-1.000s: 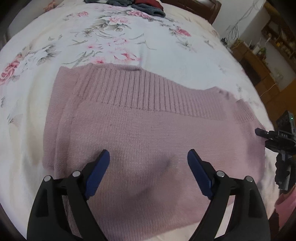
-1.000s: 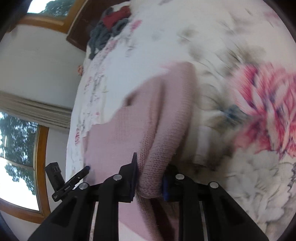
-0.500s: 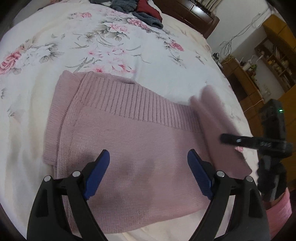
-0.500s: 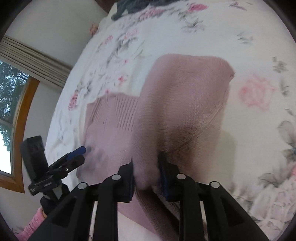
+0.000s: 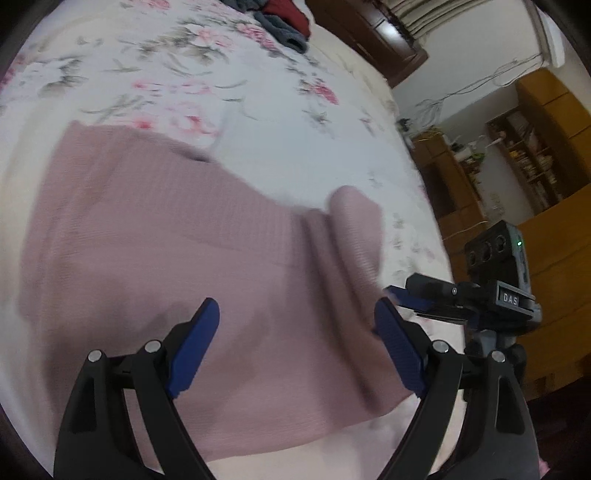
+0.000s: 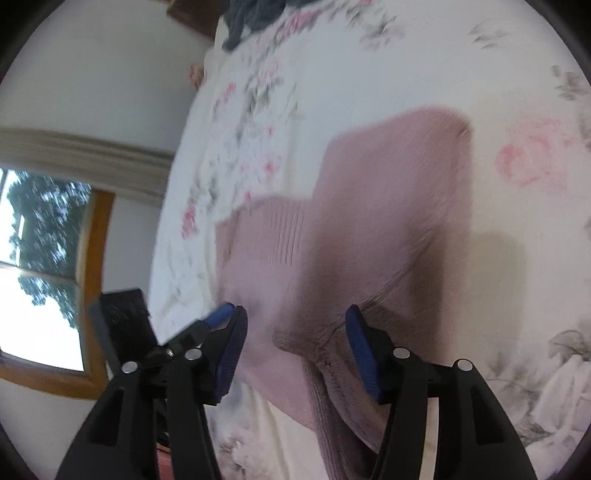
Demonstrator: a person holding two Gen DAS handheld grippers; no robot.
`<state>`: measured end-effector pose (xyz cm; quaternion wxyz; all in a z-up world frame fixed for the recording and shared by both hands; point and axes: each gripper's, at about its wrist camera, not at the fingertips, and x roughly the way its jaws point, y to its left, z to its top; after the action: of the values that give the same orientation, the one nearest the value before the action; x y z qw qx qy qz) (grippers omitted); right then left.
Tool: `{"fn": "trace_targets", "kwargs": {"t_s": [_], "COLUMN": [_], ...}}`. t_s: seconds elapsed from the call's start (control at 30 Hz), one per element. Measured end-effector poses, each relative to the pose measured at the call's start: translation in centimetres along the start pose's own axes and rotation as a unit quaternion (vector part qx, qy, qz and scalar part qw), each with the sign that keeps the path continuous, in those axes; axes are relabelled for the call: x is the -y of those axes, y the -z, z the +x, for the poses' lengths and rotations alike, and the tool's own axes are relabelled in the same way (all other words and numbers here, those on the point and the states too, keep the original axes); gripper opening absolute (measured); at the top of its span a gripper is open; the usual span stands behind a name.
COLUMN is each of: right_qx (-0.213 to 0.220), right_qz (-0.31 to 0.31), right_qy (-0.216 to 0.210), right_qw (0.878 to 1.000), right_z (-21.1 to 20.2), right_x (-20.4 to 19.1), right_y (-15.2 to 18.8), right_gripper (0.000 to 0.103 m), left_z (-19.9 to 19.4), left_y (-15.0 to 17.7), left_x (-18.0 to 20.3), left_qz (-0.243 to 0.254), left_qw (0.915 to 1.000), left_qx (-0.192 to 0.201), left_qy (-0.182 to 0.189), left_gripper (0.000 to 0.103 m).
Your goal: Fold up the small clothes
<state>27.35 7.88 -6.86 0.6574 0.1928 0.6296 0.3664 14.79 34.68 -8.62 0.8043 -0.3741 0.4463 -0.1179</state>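
A dusty pink knit sweater (image 5: 155,236) lies spread on the floral bedspread (image 5: 258,110). Its right sleeve (image 5: 354,236) is laid over onto the body, seen in the right wrist view as a wide pink flap (image 6: 391,192). My left gripper (image 5: 297,332) hovers open just above the sweater's near part, holding nothing. My right gripper (image 6: 295,332) is open too, with the sleeve cuff (image 6: 306,339) lying loose between its blue pads (image 6: 364,350). The right gripper (image 5: 436,295) also shows in the left wrist view, at the sweater's right edge.
A heap of dark grey and red clothes (image 5: 280,18) lies at the far end of the bed. A dark wooden headboard (image 5: 365,33) and orange-brown cupboards (image 5: 524,155) stand to the right. A window (image 6: 40,273) is on the left in the right wrist view.
My right gripper carried the sleeve leftward over the sweater's body, then opened and let it go. My left gripper stayed open and shifted slightly.
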Motion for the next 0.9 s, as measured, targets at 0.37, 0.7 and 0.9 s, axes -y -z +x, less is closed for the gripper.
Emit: {"fn": "trace_targets", "kwargs": {"t_s": [0.37, 0.7, 0.9], "right_qx": [0.053, 0.051, 0.054], "right_qz": [0.016, 0.053, 0.061], "right_qy": [0.067, 0.06, 0.06], "right_qw": [0.996, 0.996, 0.995], "right_z": [-5.1, -4.7, -4.8], "right_x": [5.5, 9.5, 10.2], "right_y": [2.3, 4.9, 5.4], "right_gripper": [0.059, 0.059, 0.059], "left_z": [8.0, 12.4, 11.0], "left_y": [-1.0, -0.4, -0.6], "left_x": [2.7, 2.8, 3.1], "left_qz": [-0.029, -0.064, -0.049], "left_qw": [0.9973, 0.9917, 0.9951], "left_qx": [-0.062, -0.097, -0.068], "left_qy": [0.029, 0.055, 0.053], "left_gripper": [0.085, 0.045, 0.02]}}
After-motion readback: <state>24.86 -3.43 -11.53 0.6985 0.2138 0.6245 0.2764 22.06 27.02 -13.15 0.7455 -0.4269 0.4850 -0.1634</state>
